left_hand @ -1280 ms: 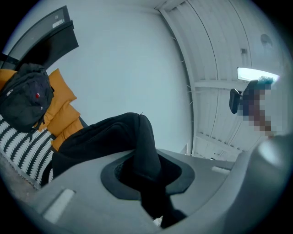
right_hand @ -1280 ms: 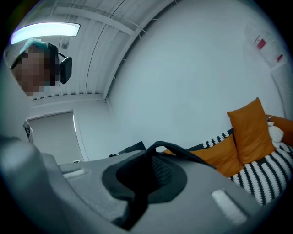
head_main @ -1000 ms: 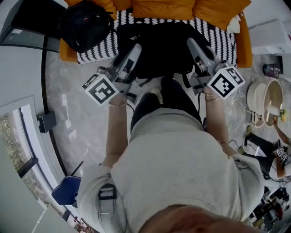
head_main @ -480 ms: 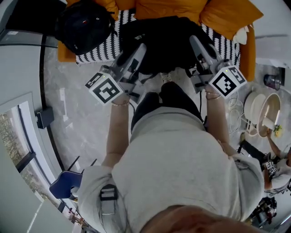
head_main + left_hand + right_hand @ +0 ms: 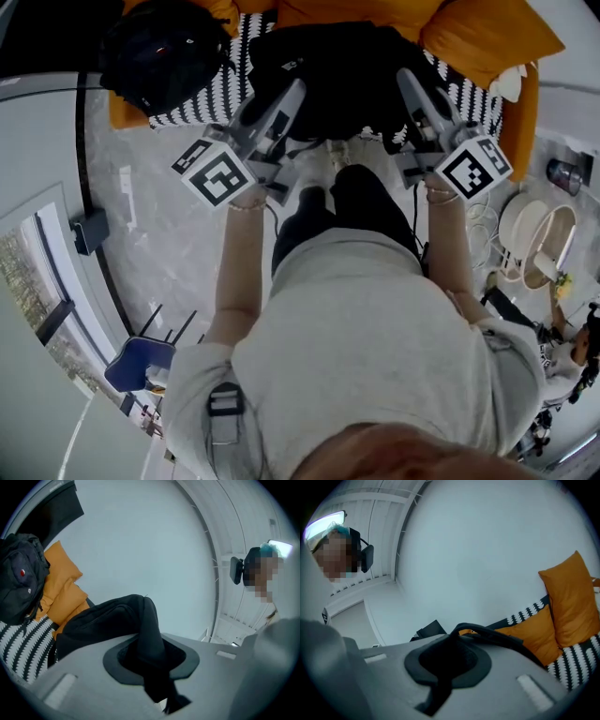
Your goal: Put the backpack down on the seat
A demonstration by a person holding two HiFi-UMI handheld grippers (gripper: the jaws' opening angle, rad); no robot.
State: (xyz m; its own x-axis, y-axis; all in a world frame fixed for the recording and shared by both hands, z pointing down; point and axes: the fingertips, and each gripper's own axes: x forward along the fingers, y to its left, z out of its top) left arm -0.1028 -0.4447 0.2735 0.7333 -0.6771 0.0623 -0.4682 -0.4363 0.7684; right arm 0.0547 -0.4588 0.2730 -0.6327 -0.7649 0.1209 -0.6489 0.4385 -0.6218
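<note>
Head view: backpack [image 5: 328, 66] over seat [image 5: 202, 94] | gripper views: left gripper [image 5: 150, 653] clamped on fabric [image 5: 108, 620], right gripper [image 5: 447, 660] on strap [image 5: 497, 639]

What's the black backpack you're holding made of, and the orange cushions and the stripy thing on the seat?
The backpack looks like soft matte black cloth, maybe nylon: it folds and sags. The orange cushions look like plump, dull fabric. The stripy cover is black-and-white cloth, knitted or woven, I can't tell.

Backpack [image 5: 328, 66] matt black cloth; seat cover [image 5: 211, 98] woven cloth; cushion [image 5: 487, 37] smooth cloth; floor [image 5: 159, 187] glossy stone
</note>
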